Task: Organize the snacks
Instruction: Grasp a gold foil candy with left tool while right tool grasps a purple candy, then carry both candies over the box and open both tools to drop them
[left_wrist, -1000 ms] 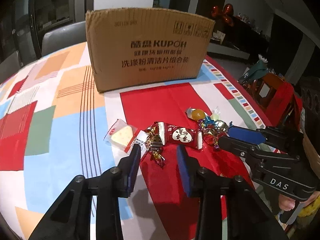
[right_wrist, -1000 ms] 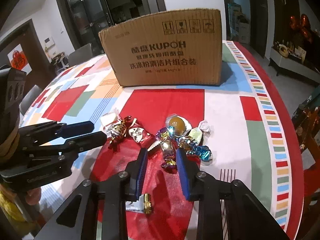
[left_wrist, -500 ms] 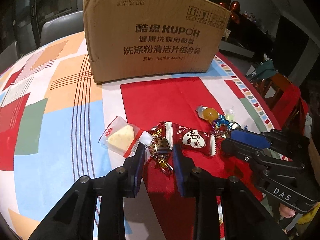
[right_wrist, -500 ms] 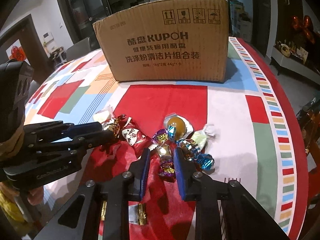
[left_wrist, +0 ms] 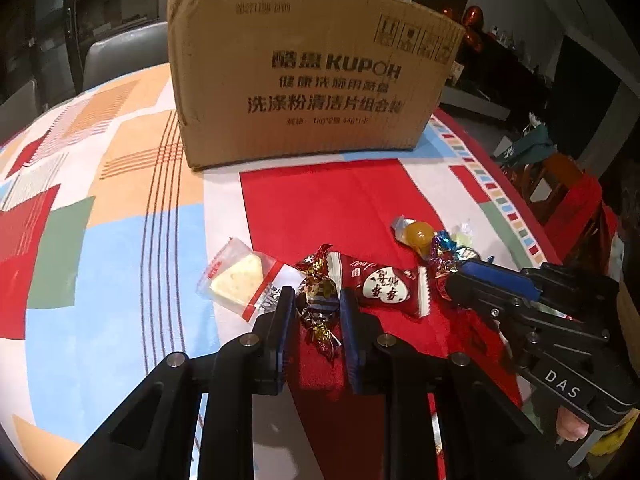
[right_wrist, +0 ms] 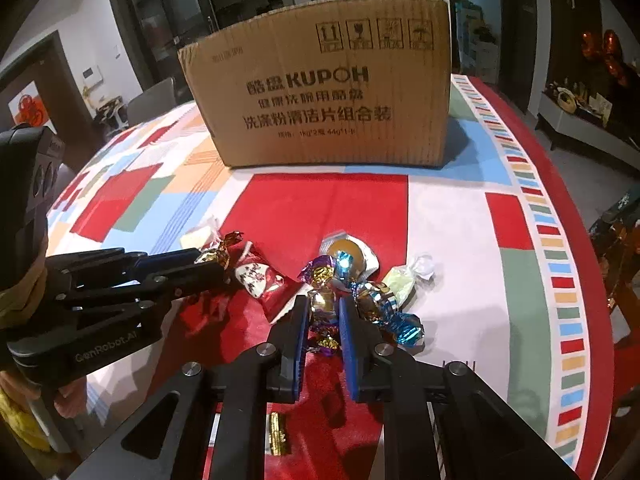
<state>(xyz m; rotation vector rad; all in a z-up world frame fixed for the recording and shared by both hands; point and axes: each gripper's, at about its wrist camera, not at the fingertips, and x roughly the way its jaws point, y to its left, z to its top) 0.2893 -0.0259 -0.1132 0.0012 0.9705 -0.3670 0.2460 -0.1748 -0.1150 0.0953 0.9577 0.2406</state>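
Several wrapped sweets lie on the patterned tablecloth in front of a cardboard box, also in the right wrist view. My left gripper is shut on a red-and-gold foil candy, seen from the side in the right wrist view. My right gripper is shut on a purple-and-gold foil candy. Both candies still rest on the cloth. A red heart-print packet lies between the grippers, also in the right wrist view.
A clear packet with a white sweet lies at the left. An orange jelly cup, a blue foil candy and a pale green candy lie by the right gripper. A small gold candy lies beneath it. The table edge curves at the right.
Both grippers have moved forward onto the pile and their jaws have closed, the left around the red-and-gold candy, the right around the purple-and-gold candy.
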